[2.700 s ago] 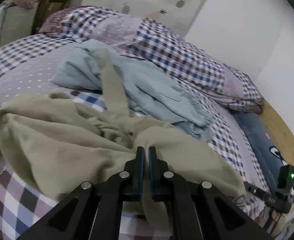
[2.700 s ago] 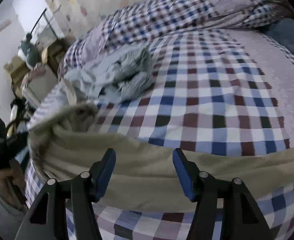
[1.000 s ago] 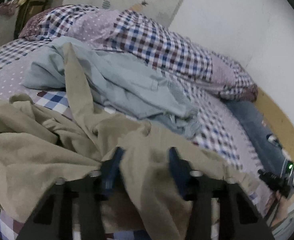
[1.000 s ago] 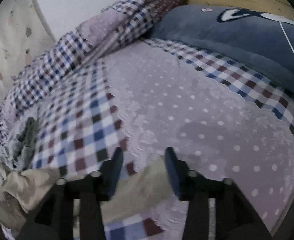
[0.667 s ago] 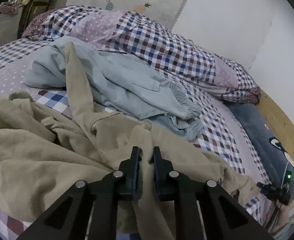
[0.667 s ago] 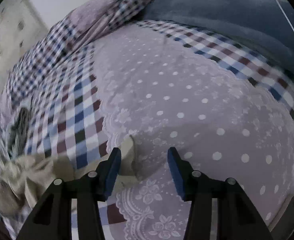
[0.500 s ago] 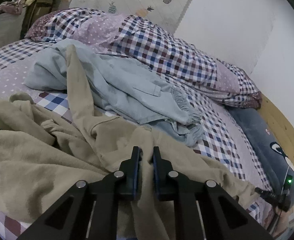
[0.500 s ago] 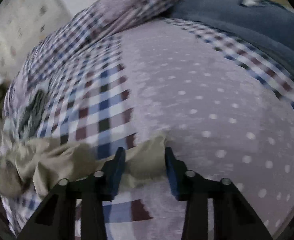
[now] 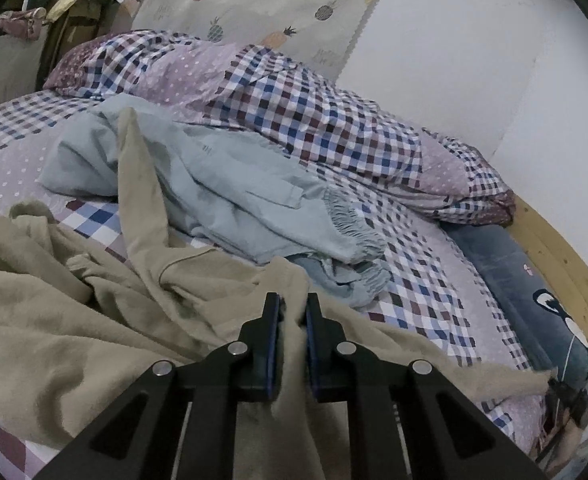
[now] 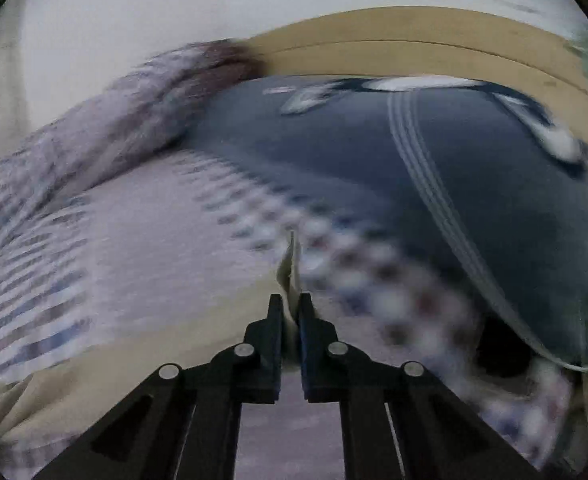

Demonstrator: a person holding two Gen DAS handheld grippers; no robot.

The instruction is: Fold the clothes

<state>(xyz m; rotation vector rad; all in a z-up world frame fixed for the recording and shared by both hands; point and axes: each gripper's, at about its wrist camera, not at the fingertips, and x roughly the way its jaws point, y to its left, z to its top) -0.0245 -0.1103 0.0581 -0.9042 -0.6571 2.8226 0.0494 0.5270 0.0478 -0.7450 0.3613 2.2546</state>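
- Where it sprawls crumpled across the bed [image 9: 426, 280], the beige garment [image 9: 53, 332] fills the left view from 9 to 6 o'clock.
- Left gripper [image 9: 292, 312]: jaws narrow, pinching a beige fold.
- Right gripper [image 10: 291, 312]: jaws narrow, clamping its thin edge.

- Left hand-held gripper [image 9: 292, 306]: matte black angular arms, silver round screws, blue pads lining the fingers.
- Right hand-held gripper [image 10: 289, 306]: same black frame, silver screws, blue-edged fingers.

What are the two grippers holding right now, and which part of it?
Both are shut on the beige garment. The left gripper pinches a raised fold of it; the right gripper pinches a thin edge, though which part is unclear through the blur.
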